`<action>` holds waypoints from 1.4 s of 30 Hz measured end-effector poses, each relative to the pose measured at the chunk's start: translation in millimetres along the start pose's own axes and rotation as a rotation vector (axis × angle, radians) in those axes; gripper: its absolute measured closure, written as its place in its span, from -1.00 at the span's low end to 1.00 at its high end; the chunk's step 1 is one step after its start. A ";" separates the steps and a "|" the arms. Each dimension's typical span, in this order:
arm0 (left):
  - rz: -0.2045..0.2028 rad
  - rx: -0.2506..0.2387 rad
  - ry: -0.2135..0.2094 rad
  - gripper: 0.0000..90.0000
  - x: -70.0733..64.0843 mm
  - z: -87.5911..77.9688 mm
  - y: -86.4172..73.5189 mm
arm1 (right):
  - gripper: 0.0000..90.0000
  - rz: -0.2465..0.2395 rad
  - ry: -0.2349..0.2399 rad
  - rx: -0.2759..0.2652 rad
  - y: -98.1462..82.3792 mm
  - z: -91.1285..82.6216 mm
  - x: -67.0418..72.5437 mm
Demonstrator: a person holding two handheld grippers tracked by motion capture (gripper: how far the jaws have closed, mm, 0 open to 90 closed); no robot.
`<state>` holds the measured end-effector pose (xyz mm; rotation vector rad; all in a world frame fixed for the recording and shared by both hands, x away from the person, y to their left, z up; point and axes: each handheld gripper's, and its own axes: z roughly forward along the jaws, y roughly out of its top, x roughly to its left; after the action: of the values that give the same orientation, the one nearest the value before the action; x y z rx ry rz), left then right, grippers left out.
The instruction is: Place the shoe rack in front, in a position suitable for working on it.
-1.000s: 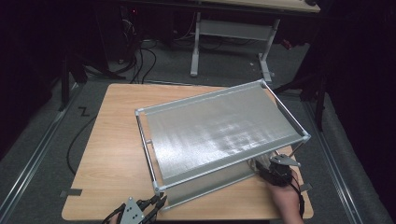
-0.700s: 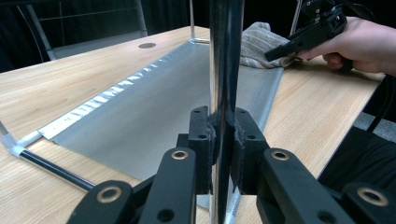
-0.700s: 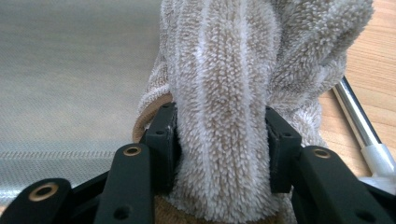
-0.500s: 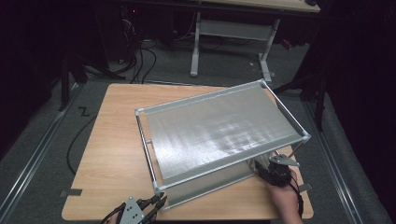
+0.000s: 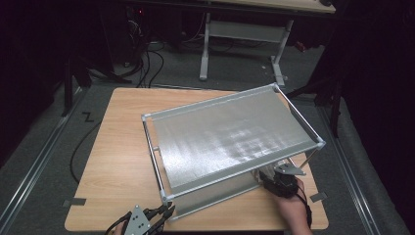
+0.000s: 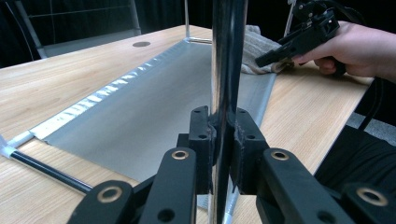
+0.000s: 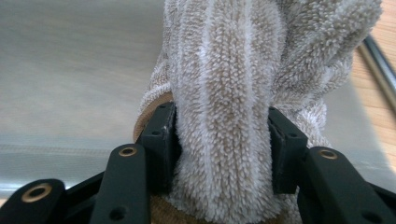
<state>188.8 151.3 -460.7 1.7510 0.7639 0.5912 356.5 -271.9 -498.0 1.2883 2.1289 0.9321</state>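
1. Dark floor with cables and a second grey-legged desk lies beyond the light wooden table (image 5: pixel 122 147), which stands in the middle of the high view.
2. On the table stands a two-tier metal rack with chrome posts and silvery sheet shelves (image 5: pixel 225 137), set at a slant so that its right end lies farther away than its left.
3. At the near left corner, the left hand-held gripper (image 5: pixel 164 214) is clamped tight on a shiny upright chrome post (image 6: pixel 227 70) of the rack; in the left gripper view both black pads press against the tube.
4. At the near right, the right hand-held gripper (image 5: pixel 266 175) reaches under the top shelf, with the person's hand (image 5: pixel 291 208) behind it.
5. A fluffy beige terry towel (image 7: pixel 224 116) sits bunched between its jaws on the rack's lower shelf (image 7: pixel 70 70); the jaws have just been opening, and the pads rest against the pile on both sides.
6. Seen from the left gripper view, the towel (image 6: pixel 259 46) lies at the far end of the lower shelf.
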 end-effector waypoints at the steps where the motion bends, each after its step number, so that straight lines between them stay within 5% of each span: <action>1: 0.001 -0.001 0.000 0.79 0.0 0.1 -0.1 | 0.16 -0.005 0.005 0.001 0.2 0.1 2.2; 11: 0.004 0.000 -0.008 0.79 1.0 0.3 0.1 | 0.15 -0.058 0.081 0.009 4.3 2.2 41.1; 18: 0.001 0.002 -0.009 0.79 0.6 1.7 0.5 | 0.15 -0.158 0.193 0.003 10.2 4.7 87.5; 27: 0.004 0.001 -0.010 0.79 0.2 2.5 0.6 | 0.15 -0.221 0.271 0.002 16.0 7.8 138.1; 30: 0.000 0.002 -0.010 0.79 0.2 2.6 0.7 | 0.15 -0.255 0.314 -0.007 18.2 8.3 167.4; 34: -0.001 0.005 -0.006 0.79 -0.3 2.5 1.0 | 0.15 -0.264 0.328 0.000 19.3 7.4 186.5; 36: -0.007 0.004 -0.006 0.79 -0.4 2.5 1.0 | 0.15 -0.271 0.372 0.005 20.8 6.6 207.3; 42: -0.007 0.001 -0.009 0.79 -2.8 5.7 1.6 | 0.15 -0.294 0.424 -0.011 20.3 6.7 230.7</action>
<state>191.3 145.3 -460.9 1.7501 0.7641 0.5776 270.7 -56.6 -499.1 0.7873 2.5378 1.1605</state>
